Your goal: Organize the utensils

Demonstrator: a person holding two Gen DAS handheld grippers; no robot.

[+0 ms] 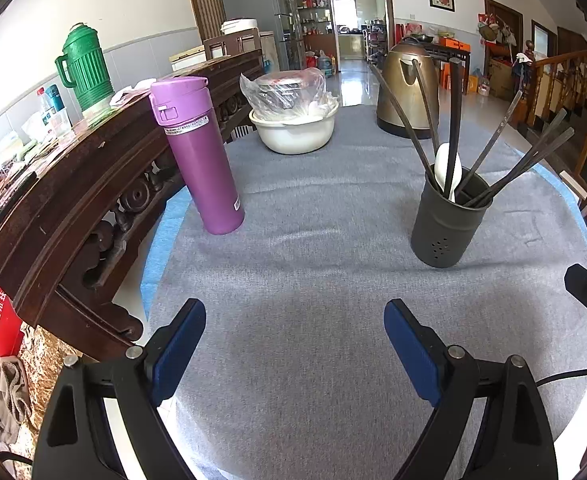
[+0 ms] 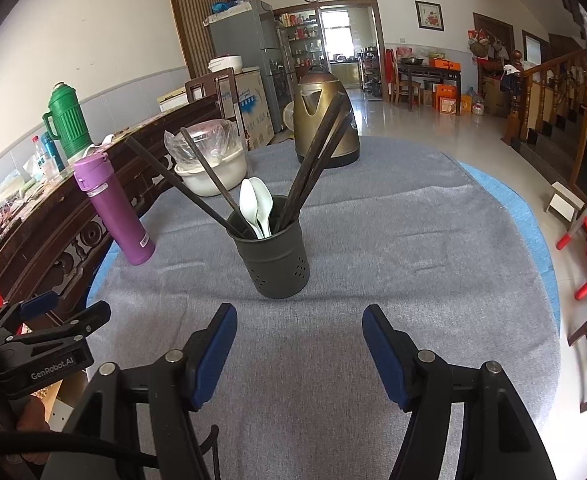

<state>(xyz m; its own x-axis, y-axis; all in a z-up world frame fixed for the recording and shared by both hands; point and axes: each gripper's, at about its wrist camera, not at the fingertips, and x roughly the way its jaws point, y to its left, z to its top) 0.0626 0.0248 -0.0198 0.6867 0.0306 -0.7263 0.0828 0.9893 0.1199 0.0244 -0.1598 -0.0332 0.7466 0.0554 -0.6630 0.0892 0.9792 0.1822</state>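
Both grippers empty, hovering over bare cloth at the near edge of the table. Left gripper (image 1: 295, 344): jaws spread wide, nothing between the blue ribbed pads (image 1: 179, 350). Right gripper (image 2: 299, 350): jaws parted, a bit narrower, also holding nothing.

Gray tablecloth (image 2: 333, 380): short-pile fabric, a few creases, blue layer showing at the rim. Soft, could slide or bunch if anything gets dragged over it.

Past that, mid-table: utensil cup (image 2: 271, 258), dark matte cylinder with small drain holes low on the wall, standing upright. Straight ahead of the right gripper, ahead and to the right of the left one. Inside: dark chopsticks (image 2: 313, 168) fanned out and leaning on the rim, plus white spoons (image 2: 258, 206), bowls up.

Handling guess: chopsticks light, stiff, thin, probably slick; pinch mid-shaft above the rim, one or a tight pair. Spoons look like ceramic or hard plastic, can't tell which; treat as chippable, grip the neck under the bowl. Cup looks light and top-heavy with the sticks splayed, likely to tip on a sideways pull, so steady the wall with the other gripper.

Left of the cup: purple flask (image 1: 197, 152), smooth, upright. Farther back: white basin (image 1: 293, 128) with a plastic-bagged item in it, and a brass-coloured kettle (image 2: 325, 120), metal, rounded.
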